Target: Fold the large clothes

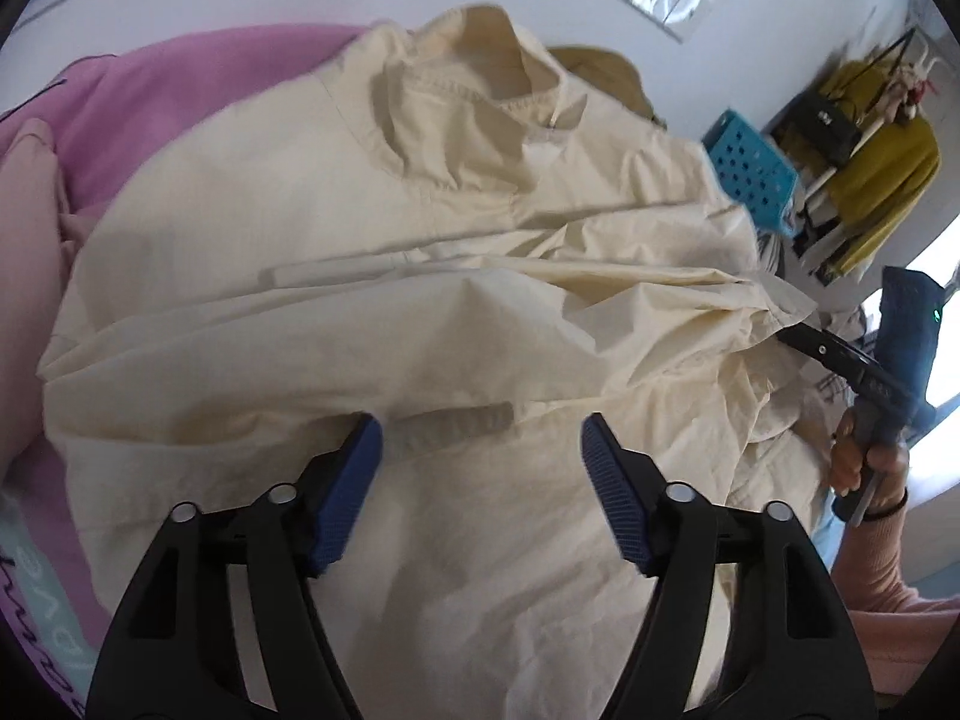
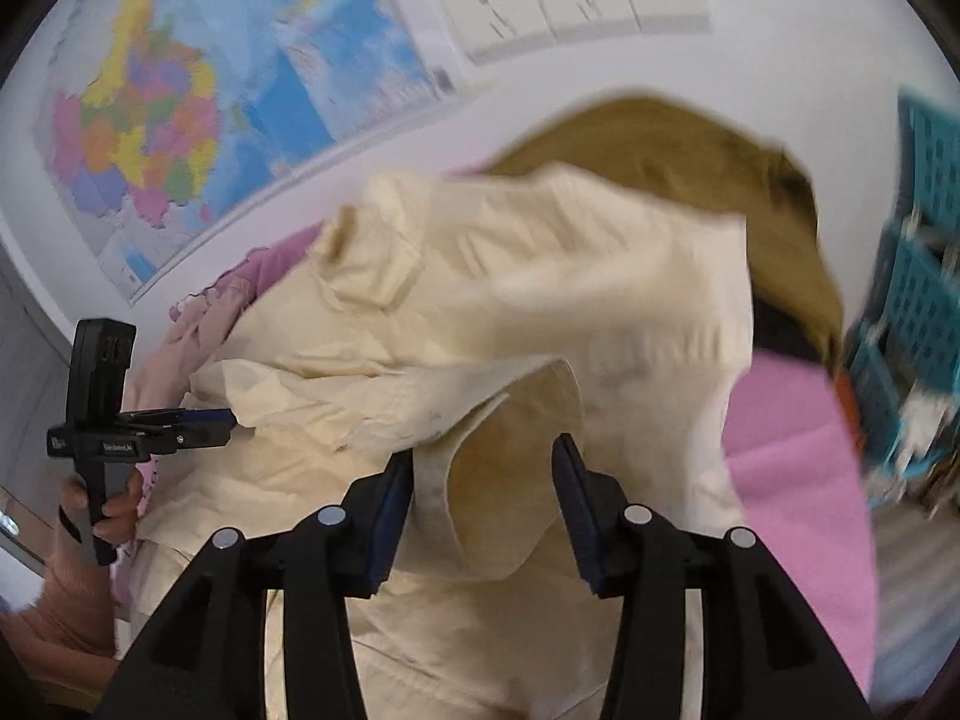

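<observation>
A large cream shirt (image 1: 372, 300) lies spread and creased over pink cloth, its collar (image 1: 480, 78) at the far end. My left gripper (image 1: 480, 432) is open and empty just above the shirt's middle. My right gripper (image 2: 483, 456) is open, its fingers on either side of a cream sleeve cuff (image 2: 498, 480) without closing on it. The right gripper also shows in the left wrist view (image 1: 798, 339) at the shirt's right edge. The left gripper shows in the right wrist view (image 2: 228, 420) at the shirt's left edge.
Pink cloth (image 1: 180, 96) lies under the shirt. An olive garment (image 2: 690, 144) lies beyond the collar. A teal perforated basket (image 1: 750, 168) stands at the right. A clothes rack with a yellow garment (image 1: 876, 180) stands further right. A map (image 2: 180, 108) hangs on the wall.
</observation>
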The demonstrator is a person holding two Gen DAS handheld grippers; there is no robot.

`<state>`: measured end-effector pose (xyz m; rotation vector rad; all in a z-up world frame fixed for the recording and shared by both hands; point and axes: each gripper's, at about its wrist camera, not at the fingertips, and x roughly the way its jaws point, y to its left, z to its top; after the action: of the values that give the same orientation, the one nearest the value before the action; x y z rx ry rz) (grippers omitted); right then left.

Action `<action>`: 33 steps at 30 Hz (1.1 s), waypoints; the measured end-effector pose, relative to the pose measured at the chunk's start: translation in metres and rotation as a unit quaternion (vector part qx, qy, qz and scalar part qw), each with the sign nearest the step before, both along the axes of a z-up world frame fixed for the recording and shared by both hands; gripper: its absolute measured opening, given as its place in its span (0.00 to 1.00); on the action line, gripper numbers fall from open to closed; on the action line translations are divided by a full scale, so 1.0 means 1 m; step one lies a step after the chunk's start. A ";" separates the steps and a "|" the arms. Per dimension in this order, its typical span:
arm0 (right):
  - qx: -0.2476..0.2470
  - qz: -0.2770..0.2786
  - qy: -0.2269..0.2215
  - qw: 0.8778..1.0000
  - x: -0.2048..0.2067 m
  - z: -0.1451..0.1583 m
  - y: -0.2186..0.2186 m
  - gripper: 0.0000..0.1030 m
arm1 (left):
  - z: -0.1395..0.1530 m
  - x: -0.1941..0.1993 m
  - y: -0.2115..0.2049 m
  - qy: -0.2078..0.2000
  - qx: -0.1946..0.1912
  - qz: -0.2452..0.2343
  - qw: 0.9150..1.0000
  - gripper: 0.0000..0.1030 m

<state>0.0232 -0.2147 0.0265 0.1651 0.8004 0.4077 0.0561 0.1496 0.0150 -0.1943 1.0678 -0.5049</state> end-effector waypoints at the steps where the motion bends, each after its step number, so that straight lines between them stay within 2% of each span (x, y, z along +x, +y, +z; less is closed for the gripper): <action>1: -0.020 -0.003 -0.024 1.000 -0.006 0.009 0.005 0.46 | 0.002 -0.002 0.002 -0.005 0.002 0.003 1.000 0.72; 4: -0.051 -0.021 -0.063 0.996 -0.009 0.023 0.008 0.57 | 0.002 -0.003 0.005 -0.011 0.026 0.017 0.999 0.73; 9: -0.020 -0.042 -0.029 0.998 0.007 0.014 -0.003 0.59 | -0.012 0.008 0.016 0.024 0.008 0.035 0.999 0.73; 10: -0.022 -0.040 -0.034 0.998 0.006 0.014 -0.001 0.59 | -0.013 0.008 0.016 0.025 0.008 0.036 0.999 0.73; 12: -0.009 0.006 -0.043 0.999 0.003 0.014 0.011 0.59 | -0.013 0.010 0.016 0.026 0.010 0.035 0.999 0.74; 13: -0.009 0.029 -0.040 0.999 0.003 0.013 0.021 0.58 | -0.012 0.010 0.015 0.026 0.011 0.035 0.999 0.76; 16: -0.063 0.081 -0.012 0.995 0.018 0.000 0.054 0.48 | -0.012 0.011 0.011 0.020 0.025 0.032 0.999 0.77; 19: -0.086 0.062 0.037 0.994 0.050 -0.022 0.056 0.34 | -0.013 0.010 0.009 0.017 0.034 0.031 0.999 0.77; 20: -0.090 0.054 0.051 0.993 0.060 -0.029 0.053 0.32 | -0.014 0.010 0.010 0.016 0.035 0.031 0.999 0.77; 22: -0.073 0.045 0.078 0.993 0.074 -0.041 0.044 0.34 | -0.013 0.007 0.012 0.015 0.035 0.032 0.999 0.77; 24: -0.063 0.047 0.084 0.993 0.076 -0.043 0.042 0.34 | -0.010 0.003 0.014 0.008 0.036 0.037 0.999 0.77; 26: -0.058 0.047 0.072 0.995 0.066 -0.034 0.039 0.42 | -0.001 -0.009 0.022 -0.005 0.026 0.045 0.999 0.77; 28: -0.061 0.049 0.044 0.996 0.046 -0.019 0.037 0.44 | 0.009 -0.025 0.030 -0.025 0.018 0.044 0.999 0.77; 31: -0.047 0.076 0.010 0.996 0.017 0.000 0.034 0.54 | 0.021 -0.052 0.045 -0.052 0.014 0.045 0.998 0.82; 33: -0.038 0.105 0.017 0.994 0.009 0.000 0.033 0.54 | 0.026 -0.065 0.054 -0.063 0.018 0.053 0.996 0.84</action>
<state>0.0318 -0.1817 0.0262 0.0169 0.8684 0.5722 -0.0093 0.2034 0.0407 -0.1834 0.9387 -0.3963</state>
